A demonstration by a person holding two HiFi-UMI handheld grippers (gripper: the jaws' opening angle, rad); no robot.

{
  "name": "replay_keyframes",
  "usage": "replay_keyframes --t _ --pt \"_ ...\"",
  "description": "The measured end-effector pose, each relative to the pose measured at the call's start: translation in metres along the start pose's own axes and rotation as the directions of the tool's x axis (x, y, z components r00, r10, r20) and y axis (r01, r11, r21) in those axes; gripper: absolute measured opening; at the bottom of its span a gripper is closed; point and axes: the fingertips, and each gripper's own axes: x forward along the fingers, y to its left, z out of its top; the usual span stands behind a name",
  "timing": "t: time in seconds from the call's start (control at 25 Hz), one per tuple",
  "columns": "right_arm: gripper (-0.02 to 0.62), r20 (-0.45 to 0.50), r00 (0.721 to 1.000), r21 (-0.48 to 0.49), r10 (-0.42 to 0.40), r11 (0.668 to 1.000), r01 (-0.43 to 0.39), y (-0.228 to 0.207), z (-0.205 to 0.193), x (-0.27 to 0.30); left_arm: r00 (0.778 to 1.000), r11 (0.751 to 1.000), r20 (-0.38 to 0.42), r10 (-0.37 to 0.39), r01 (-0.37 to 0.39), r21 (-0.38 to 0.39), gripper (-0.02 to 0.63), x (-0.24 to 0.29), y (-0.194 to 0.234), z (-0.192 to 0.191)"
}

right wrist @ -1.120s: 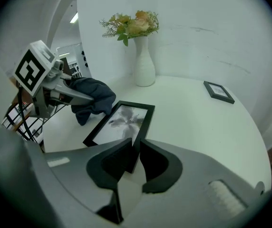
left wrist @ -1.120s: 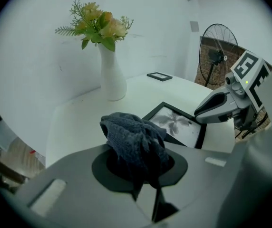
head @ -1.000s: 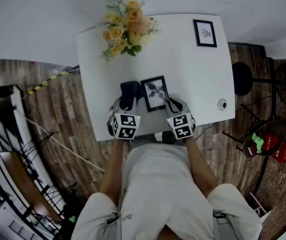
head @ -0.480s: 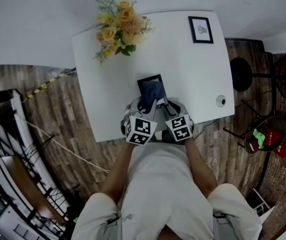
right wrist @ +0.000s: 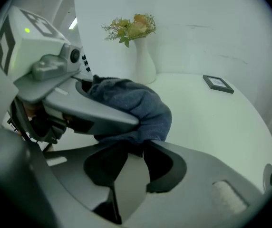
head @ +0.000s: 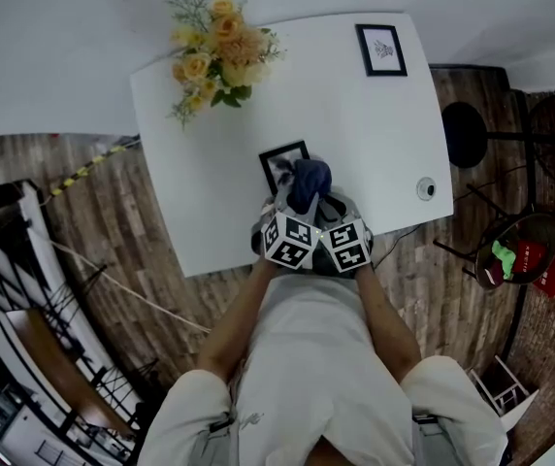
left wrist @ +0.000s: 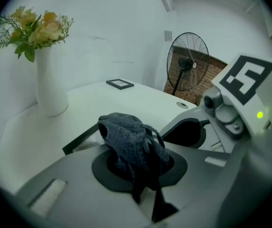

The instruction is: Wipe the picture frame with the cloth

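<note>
Sliding is the danger: the picture frame (head: 276, 162) lies at the near edge of the surface (head: 375, 134), the right claw (head: 330, 205) has just been opening and stands spread with nothing pinched, so the left claw (head: 302, 200), pinching the cloth (head: 309, 180) over it, could push it off.

two frames (head: 277, 162) (head: 381, 49), one cloth (head: 309, 183), one vase (left wrist: 50, 87)

Soft, even light fills the scene; the white table (head: 375, 134) reads bright and shadows on it are faint. All views bend strongly toward the edges, both gripper views fade to dark round corners, and their nearest foreground is blurred.
</note>
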Motion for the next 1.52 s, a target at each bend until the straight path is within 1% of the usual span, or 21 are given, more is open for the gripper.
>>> replay_keyframes --t 0.2,0.32,0.4,0.56,0.92,1.04,1.16,1.36,1.52 --pt "0.110 0.004 1.000 0.006 -0.005 1.000 0.004 0.000 0.000 -0.001 0.999 0.999 -0.045 -0.005 0.003 -0.044 0.083 0.013 0.006 -0.008" --pt "0.112 0.001 1.000 0.000 -0.008 1.000 0.008 0.000 0.000 -0.001 0.998 0.997 -0.063 0.003 -0.008 -0.070 0.083 0.014 0.012 -0.013" --pt "0.110 0.000 1.000 -0.001 -0.010 1.000 0.010 0.000 0.000 -0.001 0.998 0.997 -0.065 0.014 -0.019 -0.068 0.083 0.013 0.014 -0.016" --pt "0.112 -0.003 1.000 0.003 -0.017 1.000 0.017 -0.001 -0.001 0.001 0.997 0.998 -0.072 0.039 -0.042 -0.038 0.083 0.010 0.016 -0.022" --pt "0.110 -0.005 1.000 0.016 -0.021 1.000 0.021 -0.002 -0.002 0.001 0.993 0.994 -0.089 0.080 -0.087 -0.072 0.083 -0.012 0.032 -0.042" --pt "0.110 -0.005 1.000 0.016 -0.023 1.000 0.024 -0.002 -0.002 0.000 0.994 0.993 -0.083 0.077 -0.084 -0.088 0.084 -0.019 0.035 -0.045" --pt "0.110 -0.007 1.000 0.017 -0.026 1.000 0.026 -0.002 -0.002 0.000 0.993 0.993 -0.086 0.083 -0.091 -0.082 0.084 -0.023 0.034 -0.046" --pt "0.109 -0.008 1.000 0.019 -0.028 0.999 0.029 -0.002 -0.001 0.000 0.990 0.988 -0.088 0.110 -0.119 -0.103 0.084 -0.035 0.036 -0.052" --pt "0.107 -0.014 0.999 0.013 -0.046 0.999 0.046 -0.005 -0.003 0.000 0.984 0.982 -0.106 0.141 -0.153 -0.115 0.084 -0.043 0.045 -0.062"
